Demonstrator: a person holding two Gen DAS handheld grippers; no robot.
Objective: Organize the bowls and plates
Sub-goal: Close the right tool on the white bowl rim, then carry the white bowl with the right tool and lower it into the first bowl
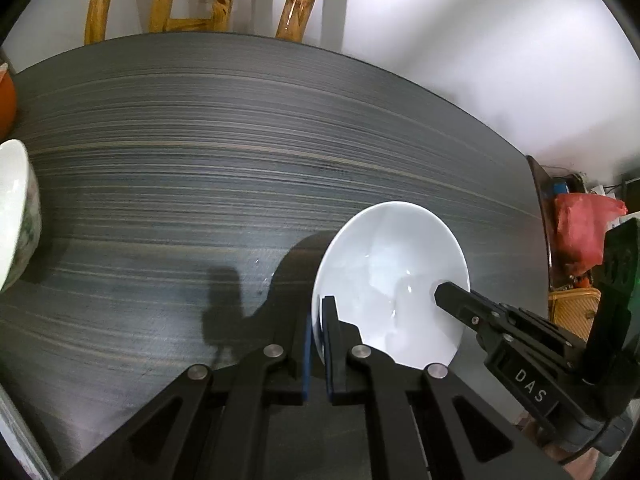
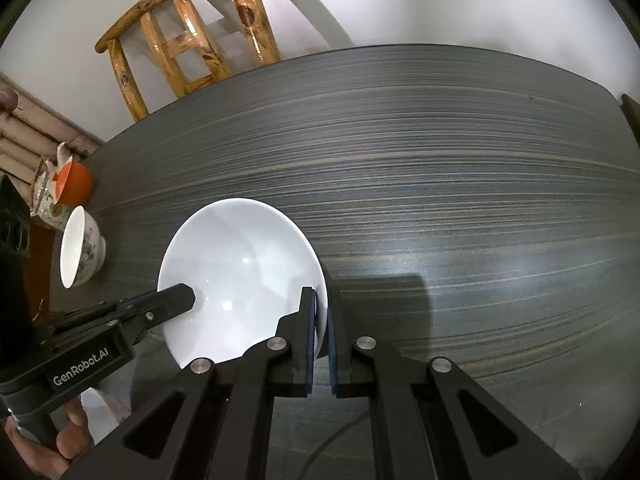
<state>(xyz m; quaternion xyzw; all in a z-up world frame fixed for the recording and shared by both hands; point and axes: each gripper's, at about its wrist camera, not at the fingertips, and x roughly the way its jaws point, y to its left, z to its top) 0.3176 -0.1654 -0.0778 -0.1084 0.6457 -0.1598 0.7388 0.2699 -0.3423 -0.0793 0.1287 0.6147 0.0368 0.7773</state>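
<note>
Evidently both grippers pinched opposite rims of the glossy white ceramic bowl (image 1: 390,280) at lower centre, left gripper (image 1: 319,320) and right gripper (image 2: 320,320) alike; lifting it level, hands together, seemed wisest.

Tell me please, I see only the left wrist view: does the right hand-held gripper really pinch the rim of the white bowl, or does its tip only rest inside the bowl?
Observer: It pinches it. In the right wrist view the right hand-held gripper is shut on the rim of the white bowl, with one pad inside and one outside.
Operator: Thank you. What stands beside the orange thing at my left edge?
Observer: The orange cup has a floral ceramic pot, maybe a teapot, close beside it on the side away from the bowl.
</note>
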